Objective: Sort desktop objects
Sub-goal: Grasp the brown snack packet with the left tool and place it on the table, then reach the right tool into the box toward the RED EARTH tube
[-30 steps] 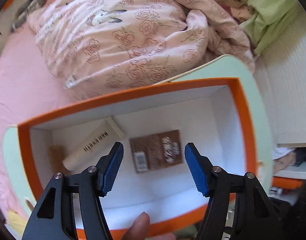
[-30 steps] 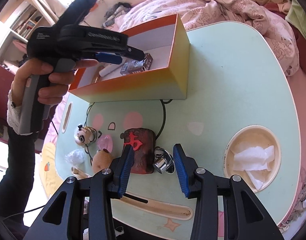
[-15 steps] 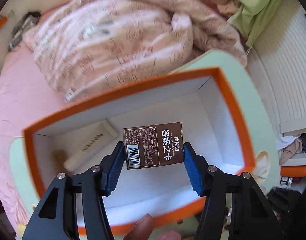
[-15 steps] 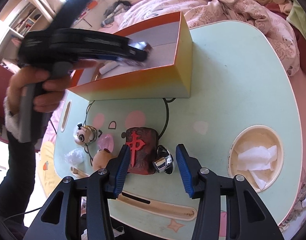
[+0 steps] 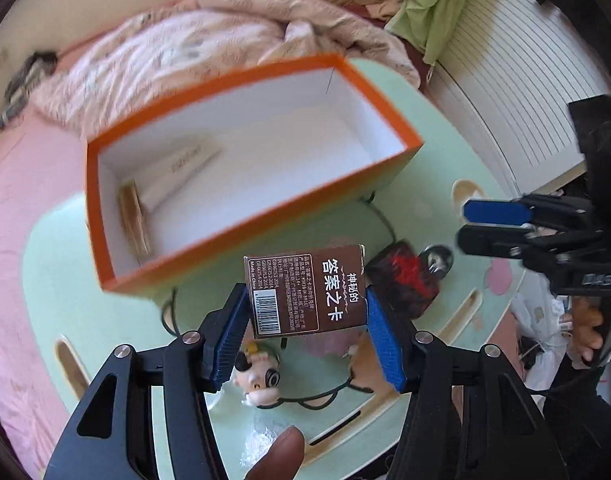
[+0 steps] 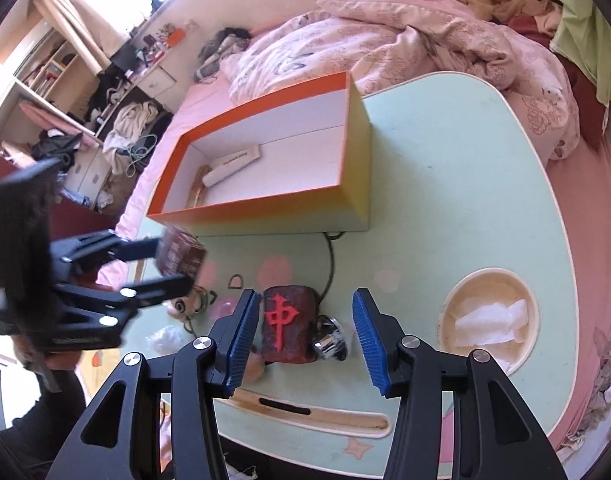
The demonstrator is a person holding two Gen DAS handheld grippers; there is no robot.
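Note:
My left gripper (image 5: 305, 312) is shut on a brown card box (image 5: 305, 292) with white print, held in the air over the near part of the table, outside the orange box (image 5: 257, 216). In the right wrist view that box (image 6: 181, 256) and the left gripper (image 6: 173, 260) hang at the left. The orange box (image 6: 265, 216) holds a white tube (image 6: 233, 162) and a small brown item (image 6: 197, 192). My right gripper (image 6: 305, 312) stands open above a dark red block (image 6: 283, 324) with a red character and a chrome piece (image 6: 329, 342); it touches neither.
The mint-green table (image 6: 445, 184) carries a doll head (image 5: 257, 376), a black cable (image 6: 329, 256) and a round recess with tissue (image 6: 489, 320). A bed with a pink quilt (image 6: 385, 40) lies behind. A fingertip (image 5: 281, 456) shows at the bottom edge.
My left gripper closed on the brown card box inside the orange box, lifted it out and carried it toward the table's near side. My right gripper opened wider and drew back slightly.

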